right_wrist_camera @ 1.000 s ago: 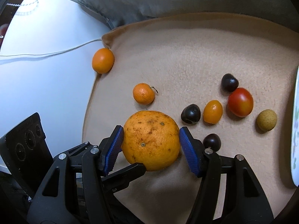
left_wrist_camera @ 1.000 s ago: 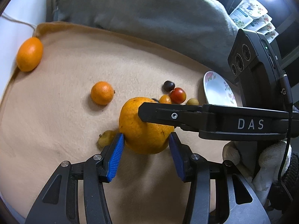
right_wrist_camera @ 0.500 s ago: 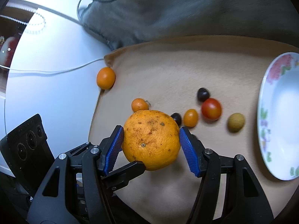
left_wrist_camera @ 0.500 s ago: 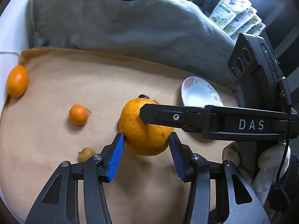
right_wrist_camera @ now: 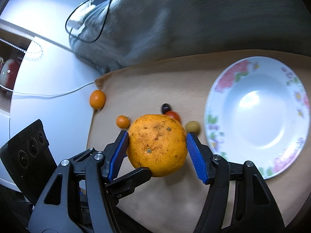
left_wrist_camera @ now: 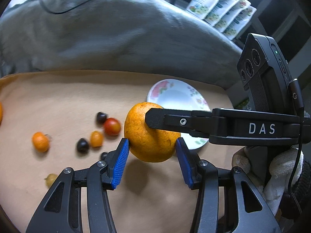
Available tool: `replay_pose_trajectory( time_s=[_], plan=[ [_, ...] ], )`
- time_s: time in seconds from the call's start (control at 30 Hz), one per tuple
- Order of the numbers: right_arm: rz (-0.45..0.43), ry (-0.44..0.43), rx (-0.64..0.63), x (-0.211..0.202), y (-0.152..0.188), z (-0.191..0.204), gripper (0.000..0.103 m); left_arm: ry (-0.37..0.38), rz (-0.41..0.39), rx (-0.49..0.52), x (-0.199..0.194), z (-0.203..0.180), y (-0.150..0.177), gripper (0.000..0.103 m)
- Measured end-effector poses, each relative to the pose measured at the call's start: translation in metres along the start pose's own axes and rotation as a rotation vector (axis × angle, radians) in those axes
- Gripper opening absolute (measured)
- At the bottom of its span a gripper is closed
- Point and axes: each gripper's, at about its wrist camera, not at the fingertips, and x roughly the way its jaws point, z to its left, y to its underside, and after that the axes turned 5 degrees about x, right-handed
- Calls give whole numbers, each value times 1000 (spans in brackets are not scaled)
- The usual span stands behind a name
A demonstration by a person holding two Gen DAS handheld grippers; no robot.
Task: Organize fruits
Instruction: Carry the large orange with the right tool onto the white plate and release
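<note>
**Q:** Tan cloth (left_wrist_camera: 58, 101) over the desk (right_wrist_camera: 48, 68): how are the two tools posed above it?

**A:** Nearest the lens, the left tongs (left_wrist_camera: 151, 149) reach forward with both blue pads (left_wrist_camera: 121, 161) pressed to the flanks of the large orange (left_wrist_camera: 149, 141). The right tongs (right_wrist_camera: 157, 145) enter crosswise from the right, carried by a white-gloved hand (left_wrist_camera: 281, 165), and are likewise clamped on opposite sides of the fruit. Both pairs are closed only as far as the orange's width allows.

**Q:** Where is the orange?

**A:** It hangs clear of the cloth, with its shadow lying beneath it, near the plate's (right_wrist_camera: 217, 89) left rim.

**Q:** What lies beyond it?

**A:** On the cloth there are:
- a yellowish fruit (left_wrist_camera: 51, 179);
- dark berries (left_wrist_camera: 83, 145);
- an orange cherry tomato (left_wrist_camera: 96, 138);
- a red tomato (left_wrist_camera: 112, 126);
- a small tangerine (left_wrist_camera: 40, 141).

They are slightly blurred. A kumquat (right_wrist_camera: 97, 99) sits at the cloth's edge. Farther back lie a grey blanket (left_wrist_camera: 116, 38) and a row of printed pouches (left_wrist_camera: 219, 9).
</note>
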Motion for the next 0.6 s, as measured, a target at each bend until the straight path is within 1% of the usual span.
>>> replay_pose_trajectory(
  time_s=[0.43,0.6],
  plan=[
    [-38,47,62,-29,-4,-44,65,57,34,54,36,-42,-15,47],
    [-34,60,69,-27,-3,-51,65,65,45,56,49,-51,-16,48]
  ],
)
